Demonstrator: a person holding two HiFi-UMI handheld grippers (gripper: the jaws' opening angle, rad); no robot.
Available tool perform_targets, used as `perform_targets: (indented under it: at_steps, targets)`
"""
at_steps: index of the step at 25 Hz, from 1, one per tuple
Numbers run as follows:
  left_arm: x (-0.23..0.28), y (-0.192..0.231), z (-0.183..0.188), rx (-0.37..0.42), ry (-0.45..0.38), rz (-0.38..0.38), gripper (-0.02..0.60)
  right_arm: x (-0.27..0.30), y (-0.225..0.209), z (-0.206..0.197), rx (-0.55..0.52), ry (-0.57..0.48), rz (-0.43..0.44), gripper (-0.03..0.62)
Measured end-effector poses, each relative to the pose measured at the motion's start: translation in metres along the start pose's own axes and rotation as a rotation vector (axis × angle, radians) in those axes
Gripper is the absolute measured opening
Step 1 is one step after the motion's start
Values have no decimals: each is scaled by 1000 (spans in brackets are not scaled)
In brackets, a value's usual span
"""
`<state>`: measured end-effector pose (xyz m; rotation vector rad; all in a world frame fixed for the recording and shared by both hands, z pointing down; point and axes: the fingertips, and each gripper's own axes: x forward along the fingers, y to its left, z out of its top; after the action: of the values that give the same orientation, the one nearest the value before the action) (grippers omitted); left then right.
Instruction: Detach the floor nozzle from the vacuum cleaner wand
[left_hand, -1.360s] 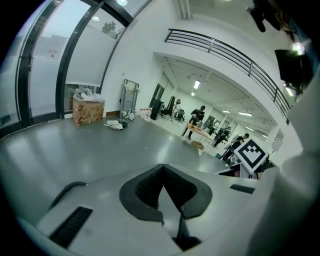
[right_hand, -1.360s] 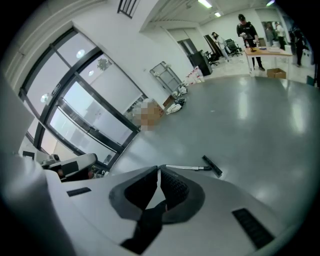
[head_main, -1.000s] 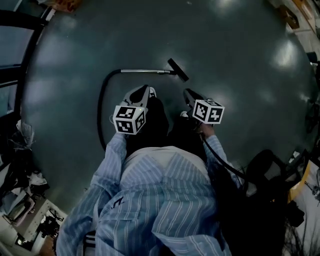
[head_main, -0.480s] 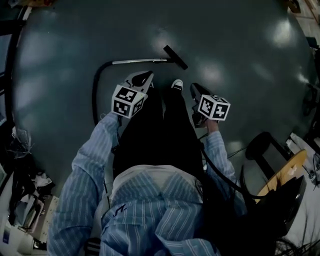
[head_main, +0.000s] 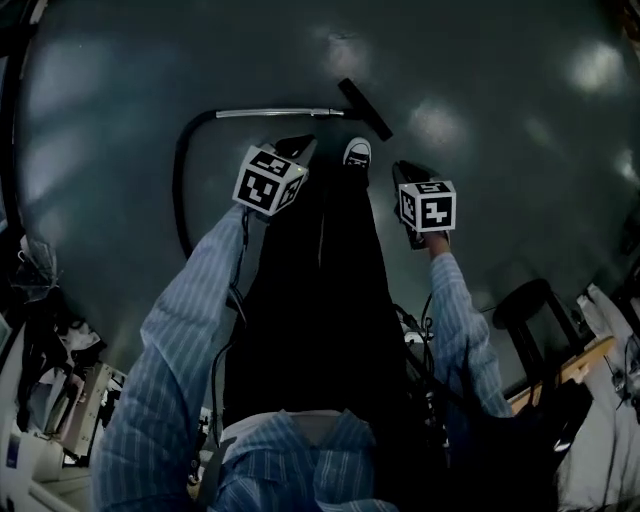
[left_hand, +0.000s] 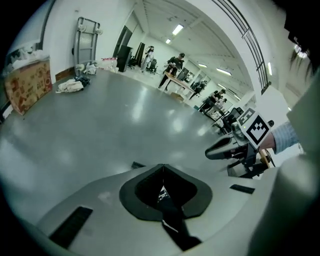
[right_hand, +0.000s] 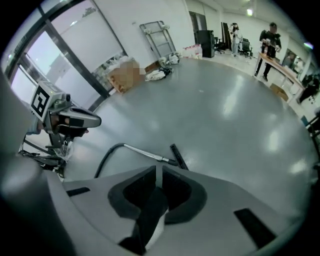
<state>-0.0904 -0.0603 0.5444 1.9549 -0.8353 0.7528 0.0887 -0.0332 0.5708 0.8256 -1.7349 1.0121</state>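
- Grey polished concrete floor (head_main: 500, 100): the whole vacuum assembly lies flat on it at 12 o'clock of the person, and neither gripper touches it.
- Black ribbed flexible hose (head_main: 180, 170): it leaves the wand's 9 o'clock end and curves down toward 7 o'clock. Likely soft and floppy, so a poor place to hold; it will drag behind whatever moves.
- Straight silver metal vacuum wand (head_main: 270, 113): it lies along the 9-to-3 line. Looks stiff, light and smooth, so probably slippery under the pads. Best bet is to clamp it near the dark collar at the 3 o'clock end as the anchor.
- Black flat bar-shaped plastic floor nozzle (head_main: 365, 108): it sits on the wand's 3 o'clock end, slanted from 10 to 4 o'clock and still attached. Judged rigid and light, likely a friction or latch fit. Take it at the neck beside the joint and pull along the wand's axis; twisting the thin bar could stress it.
- Left gripper (head_main: 300, 147): at 6 o'clock of the wand and near it, jaws closed together, nothing in them.
- Right gripper (head_main: 405, 172): at 5 o'clock of the nozzle, apart from it. Its jaws have just been opening and stand parted by a narrow slit, with nothing between them.
- White-toed dark sneaker (head_main: 357, 152): between the two grippers, just at 6 o'clock of the nozzle.
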Motion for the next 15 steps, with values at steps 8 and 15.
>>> perform_targets:
  at_steps: [8,15]
  targets:
    - [123,46,-58,138,186,-62,6,126,-54,-13,-159,86,-37,40]
    - [219,82,-118,327,324,-46,12,223,-75,-64,-283,256,99,180]
